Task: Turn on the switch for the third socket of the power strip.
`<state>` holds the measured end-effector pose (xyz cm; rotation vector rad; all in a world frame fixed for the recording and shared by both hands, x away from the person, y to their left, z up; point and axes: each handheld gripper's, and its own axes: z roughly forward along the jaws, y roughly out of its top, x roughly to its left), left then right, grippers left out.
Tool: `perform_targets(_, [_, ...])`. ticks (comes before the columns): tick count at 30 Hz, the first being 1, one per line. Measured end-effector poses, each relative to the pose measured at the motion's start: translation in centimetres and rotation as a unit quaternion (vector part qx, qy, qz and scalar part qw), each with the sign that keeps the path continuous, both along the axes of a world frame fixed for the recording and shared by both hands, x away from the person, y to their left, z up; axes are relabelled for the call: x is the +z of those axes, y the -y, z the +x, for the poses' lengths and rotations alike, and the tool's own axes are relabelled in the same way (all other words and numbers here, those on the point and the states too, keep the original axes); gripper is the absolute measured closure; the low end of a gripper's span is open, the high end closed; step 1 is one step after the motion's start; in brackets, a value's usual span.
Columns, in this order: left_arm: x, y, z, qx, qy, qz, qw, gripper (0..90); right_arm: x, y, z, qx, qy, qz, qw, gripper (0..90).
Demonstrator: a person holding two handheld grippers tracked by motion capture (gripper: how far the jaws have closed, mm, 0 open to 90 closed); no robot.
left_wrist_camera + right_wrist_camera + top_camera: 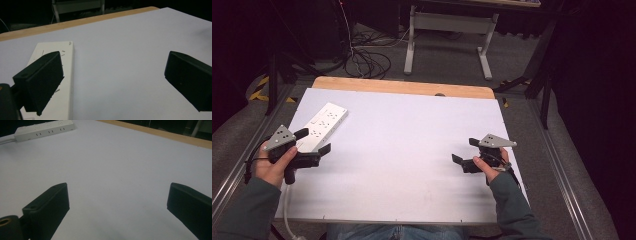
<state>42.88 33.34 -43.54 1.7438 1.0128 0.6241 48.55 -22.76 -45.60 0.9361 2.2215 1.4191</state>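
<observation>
Power strip (323,126) partly hidden behind released left gripper (314,141); right gripper (465,150) perhaps released too.

One white power strip (323,127) lies on the worktop (412,150), at about ten o'clock from its middle. One white cable (287,212) runs from the strip's near end off the worktop's near edge at seven o'clock. Two grippers are over the worktop: the left gripper (316,141) at nine o'clock, the right gripper (464,150) at four o'clock, each with two black fingers (41,82) spread apart. One worktop carries it all.
</observation>
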Motion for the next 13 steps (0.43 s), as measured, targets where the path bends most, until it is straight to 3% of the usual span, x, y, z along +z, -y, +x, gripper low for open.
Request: perform_targets(13, [-0.23, 0.1, 0.28, -0.006, -0.007, 0.0, 1.0, 4.1, -0.03, 0.12, 0.04, -0.004, 0.0, 0.001, 1.0, 4.4])
